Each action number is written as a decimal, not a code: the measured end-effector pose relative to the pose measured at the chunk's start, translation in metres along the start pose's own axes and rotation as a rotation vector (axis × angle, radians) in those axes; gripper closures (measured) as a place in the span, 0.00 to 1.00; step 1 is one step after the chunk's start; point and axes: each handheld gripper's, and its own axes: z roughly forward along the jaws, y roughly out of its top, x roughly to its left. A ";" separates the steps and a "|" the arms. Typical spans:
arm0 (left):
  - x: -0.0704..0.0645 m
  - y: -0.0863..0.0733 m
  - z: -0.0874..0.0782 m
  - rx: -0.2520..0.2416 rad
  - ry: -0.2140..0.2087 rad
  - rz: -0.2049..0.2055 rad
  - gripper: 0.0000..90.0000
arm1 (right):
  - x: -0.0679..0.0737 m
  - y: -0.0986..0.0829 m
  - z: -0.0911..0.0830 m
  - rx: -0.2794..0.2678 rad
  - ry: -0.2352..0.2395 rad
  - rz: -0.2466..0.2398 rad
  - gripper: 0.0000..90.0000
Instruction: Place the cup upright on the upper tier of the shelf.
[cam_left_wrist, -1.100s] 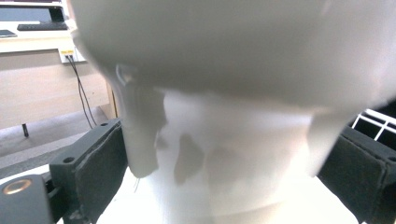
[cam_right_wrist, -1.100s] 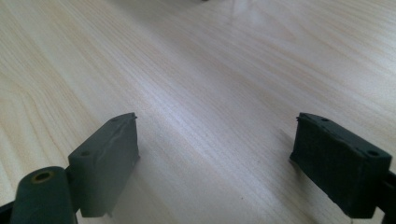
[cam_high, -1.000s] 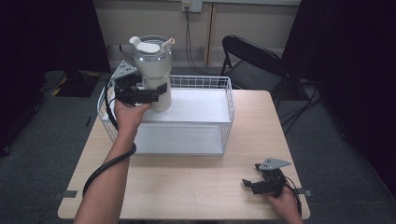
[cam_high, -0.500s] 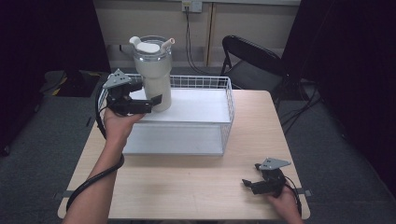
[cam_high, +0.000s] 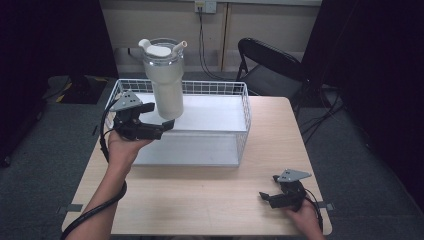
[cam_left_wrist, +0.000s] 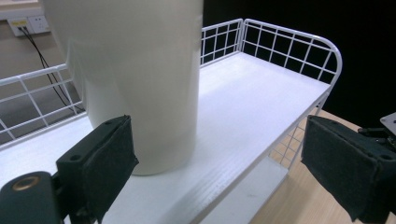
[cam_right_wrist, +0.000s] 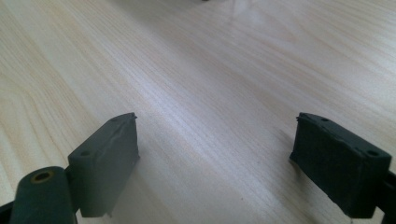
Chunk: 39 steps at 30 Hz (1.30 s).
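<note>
A tall cream tumbler (cam_high: 164, 82) with a lid and a straw stands upright on the white shelf of a wire basket (cam_high: 240, 95), at its left end. My left gripper (cam_high: 162, 125) is open just in front of the tumbler's base, apart from it. In the left gripper view the tumbler (cam_left_wrist: 140, 79) rises close behind the left pad, and my left gripper (cam_left_wrist: 224, 172) holds nothing. My right gripper (cam_high: 264, 196) rests open near the table's front right corner, and in its own view my right gripper (cam_right_wrist: 215, 158) has bare wood between its pads.
The light wooden table (cam_high: 200, 200) has free room in front of the basket. A black folding chair (cam_high: 270, 65) stands behind the table's far right. A cable runs down the back wall from a socket (cam_high: 205, 6).
My left gripper has let go of the tumbler and drawn back toward me and to the left. The tumbler stays standing in the basket. The right gripper has not moved.
</note>
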 end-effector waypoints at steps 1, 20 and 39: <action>-0.001 -0.002 -0.002 0.000 -0.001 0.000 0.11 | 0.000 0.000 0.000 0.000 0.000 0.000 0.15; -0.011 -0.051 -0.009 0.042 -0.039 -0.032 0.11 | 0.000 0.000 0.000 0.000 0.000 0.000 0.15; -0.016 -0.107 0.005 0.049 -0.091 -0.083 0.12 | 0.000 0.000 0.000 0.000 0.001 0.000 0.15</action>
